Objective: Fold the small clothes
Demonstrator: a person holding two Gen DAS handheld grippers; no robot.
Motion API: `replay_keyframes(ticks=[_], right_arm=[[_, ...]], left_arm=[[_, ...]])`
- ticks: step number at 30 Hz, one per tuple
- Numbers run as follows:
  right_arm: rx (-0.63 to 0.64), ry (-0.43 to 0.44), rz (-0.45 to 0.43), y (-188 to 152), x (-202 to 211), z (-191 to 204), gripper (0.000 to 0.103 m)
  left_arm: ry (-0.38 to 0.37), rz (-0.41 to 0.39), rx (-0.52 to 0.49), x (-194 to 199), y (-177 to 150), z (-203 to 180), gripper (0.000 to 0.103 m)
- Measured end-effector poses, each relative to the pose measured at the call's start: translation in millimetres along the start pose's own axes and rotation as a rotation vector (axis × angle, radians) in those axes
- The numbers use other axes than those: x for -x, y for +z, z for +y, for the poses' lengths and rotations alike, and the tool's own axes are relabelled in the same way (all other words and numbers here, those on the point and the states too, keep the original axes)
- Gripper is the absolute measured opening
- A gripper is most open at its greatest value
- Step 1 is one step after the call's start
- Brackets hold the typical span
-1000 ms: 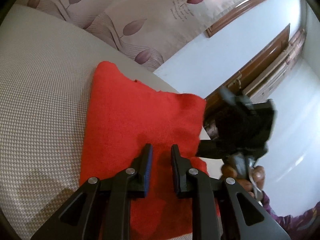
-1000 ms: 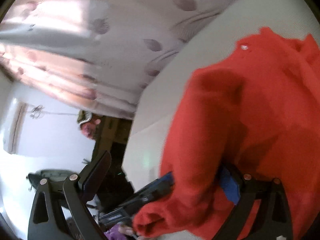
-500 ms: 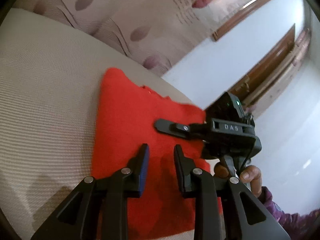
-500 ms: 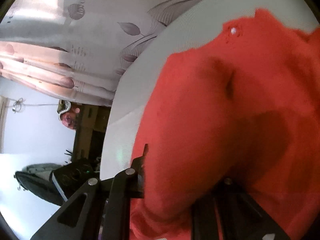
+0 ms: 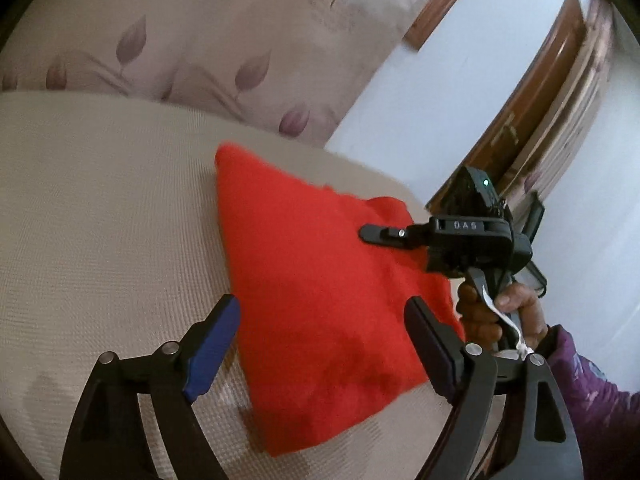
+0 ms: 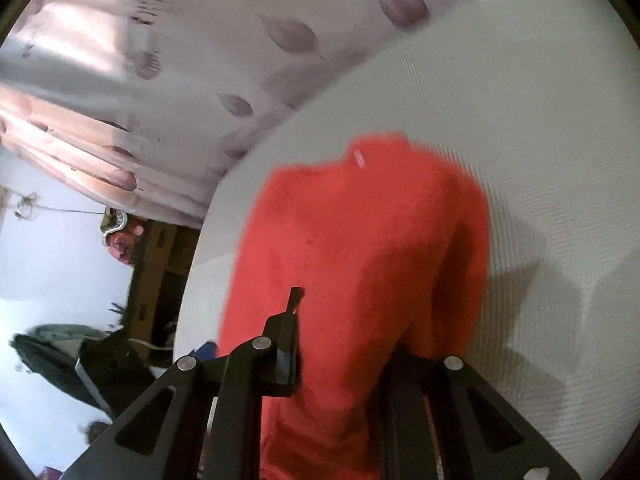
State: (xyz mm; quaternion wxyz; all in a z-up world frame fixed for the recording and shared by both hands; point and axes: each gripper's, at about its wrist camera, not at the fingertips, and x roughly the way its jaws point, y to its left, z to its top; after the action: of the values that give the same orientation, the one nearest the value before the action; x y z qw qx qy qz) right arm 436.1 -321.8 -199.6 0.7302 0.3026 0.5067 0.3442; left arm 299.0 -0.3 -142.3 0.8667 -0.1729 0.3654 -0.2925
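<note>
The red garment (image 5: pixel 320 300) lies folded on the pale woven surface (image 5: pixel 100 220), a soft fleecy piece with one corner pointing away from me and its near edge close under my left gripper (image 5: pixel 320 344). In the right wrist view the same cloth (image 6: pixel 360 260) bulges up in a rounded fold, with a small white tag (image 6: pixel 359 158) near its far edge.

My left gripper's jaws have just been opening and now stand wide, the blue-padded finger (image 5: pixel 212 344) over the bare surface just left of the cloth and the other finger at its right edge. The garment lies below the gap and neither pad presses on it.

My right gripper (image 5: pixel 380 234) reaches in from the right across the top of the cloth, its fingers drawn close together. From its own camera the red fabric fills the space between the fingers (image 6: pixel 290 320) and drapes over the right one, so it has a fold of the garment pinched. My right hand (image 5: pixel 500 312) wraps the handle, with a purple patterned sleeve (image 5: pixel 592 400) behind it.

Beyond the surface hangs a pale curtain with mauve leaf prints (image 5: pixel 224 40), then a white wall (image 5: pixel 420 100) and a brown wooden door frame (image 5: pixel 532 88).
</note>
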Motion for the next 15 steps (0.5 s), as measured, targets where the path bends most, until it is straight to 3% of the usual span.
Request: replay_keyframes(ticks=[5, 7, 9, 11, 12, 14, 15], right_arm=[[-0.050, 0.089, -0.067, 1, 10, -10, 0.028], [-0.062, 0.113, -0.098, 7, 17, -11, 0.043], [-0.070, 0.117, -0.123, 15, 21, -10, 0.052], [-0.064, 0.105, -0.142, 25, 21, -7, 0.052], [-0.037, 0.072, -0.152, 30, 21, -3, 0.051], [0.005, 0.012, -0.129, 37, 12, 5, 0.020], [0.010, -0.010, -0.106, 43, 4, 8, 0.009]], left_arm=[[0.034, 0.029, 0.000, -11, -8, 4, 0.084], [0.045, 0.030, -0.012, -13, -9, 3, 0.084], [0.049, 0.039, -0.028, -16, -13, 1, 0.084], [0.058, 0.043, -0.042, -20, -15, -1, 0.084], [0.059, 0.047, -0.040, -23, -16, -1, 0.084], [0.052, 0.041, -0.026, -22, -17, 1, 0.084], [0.047, 0.036, -0.018, -21, -17, 2, 0.084]])
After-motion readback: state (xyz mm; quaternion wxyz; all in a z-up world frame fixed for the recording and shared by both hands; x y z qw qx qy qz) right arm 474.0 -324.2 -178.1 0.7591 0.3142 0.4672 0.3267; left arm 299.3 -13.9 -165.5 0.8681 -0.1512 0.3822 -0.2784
